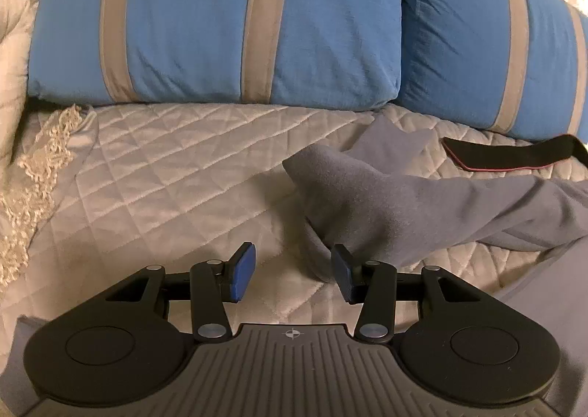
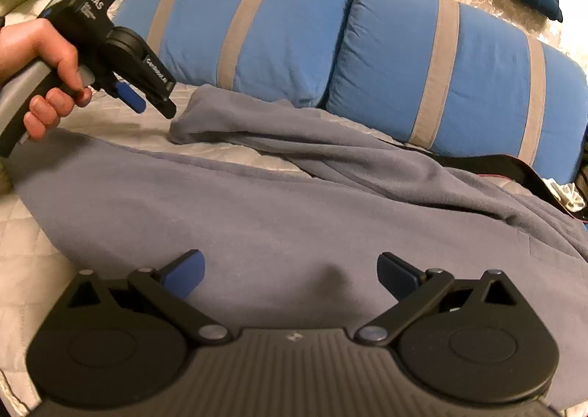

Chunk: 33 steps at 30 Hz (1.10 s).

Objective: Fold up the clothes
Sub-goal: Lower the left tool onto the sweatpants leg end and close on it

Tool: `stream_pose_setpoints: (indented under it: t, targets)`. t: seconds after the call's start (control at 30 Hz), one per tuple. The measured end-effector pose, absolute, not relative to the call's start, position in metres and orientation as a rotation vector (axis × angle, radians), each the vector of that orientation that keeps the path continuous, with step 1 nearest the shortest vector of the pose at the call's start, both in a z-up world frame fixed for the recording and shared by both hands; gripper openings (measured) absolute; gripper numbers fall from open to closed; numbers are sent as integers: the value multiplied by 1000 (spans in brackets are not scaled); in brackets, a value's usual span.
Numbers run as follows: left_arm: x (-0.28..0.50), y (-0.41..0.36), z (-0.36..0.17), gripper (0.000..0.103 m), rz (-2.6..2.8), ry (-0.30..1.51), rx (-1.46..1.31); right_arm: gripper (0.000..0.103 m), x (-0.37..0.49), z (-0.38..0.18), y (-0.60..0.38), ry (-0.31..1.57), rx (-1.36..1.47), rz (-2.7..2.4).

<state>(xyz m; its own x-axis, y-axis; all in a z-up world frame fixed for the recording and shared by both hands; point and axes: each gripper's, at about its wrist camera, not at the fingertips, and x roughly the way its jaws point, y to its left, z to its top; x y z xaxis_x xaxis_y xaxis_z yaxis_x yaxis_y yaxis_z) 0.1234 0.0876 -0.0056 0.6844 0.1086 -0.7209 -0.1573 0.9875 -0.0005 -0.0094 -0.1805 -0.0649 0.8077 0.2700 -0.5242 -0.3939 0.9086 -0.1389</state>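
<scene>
A: With both sets of jaws spread and empty, where's the garment?

B: The grey fleece garment [image 2: 294,211] lies rumpled on the quilted bed [image 1: 165,174], its sleeve end beside the left gripper [image 1: 292,275]; the right gripper [image 2: 290,275] hovers over its body.

A: Risk?

B: Probably pinching quilt along with fleece, dragging both.

I am seeing one garment, a grey-blue fleece piece [image 2: 279,218], lying spread across the quilted bed. Its broad body is lying flat at the near side, mostly smooth, with a shallow dimple near the middle. A long sleeve-like part [image 1: 371,204] is running from the right toward the far left, bunched into soft ridges, its rounded end [image 2: 194,123] resting just short of the striped pillows.
</scene>
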Motion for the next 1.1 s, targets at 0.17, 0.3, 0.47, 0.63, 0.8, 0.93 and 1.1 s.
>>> stream_pose_setpoints:
  t: [0.17, 0.3, 0.47, 0.63, 0.8, 0.93, 1.1]
  targets:
    - [124, 85, -9, 44, 147, 814, -41, 103, -11, -66, -175, 499, -284, 375]
    - [123, 86, -8, 44, 148, 812, -50, 103, -11, -68, -173, 488, -296, 386]
    - [120, 89, 1, 44, 153, 785, -90, 103, -12, -67, -174, 481, -282, 400]
    - [114, 89, 14, 45, 151, 744, -113, 103, -14, -68, -170, 473, -307, 382]
    - [107, 90, 23, 46, 170, 703, -111, 103, -21, -66, -166, 451, -329, 378]
    - [103, 94, 28, 51, 189, 692, -132, 103, -30, -64, -160, 444, -344, 407]
    - [99, 95, 30, 52, 192, 696, -131, 103, -39, -62, -146, 419, -405, 430]
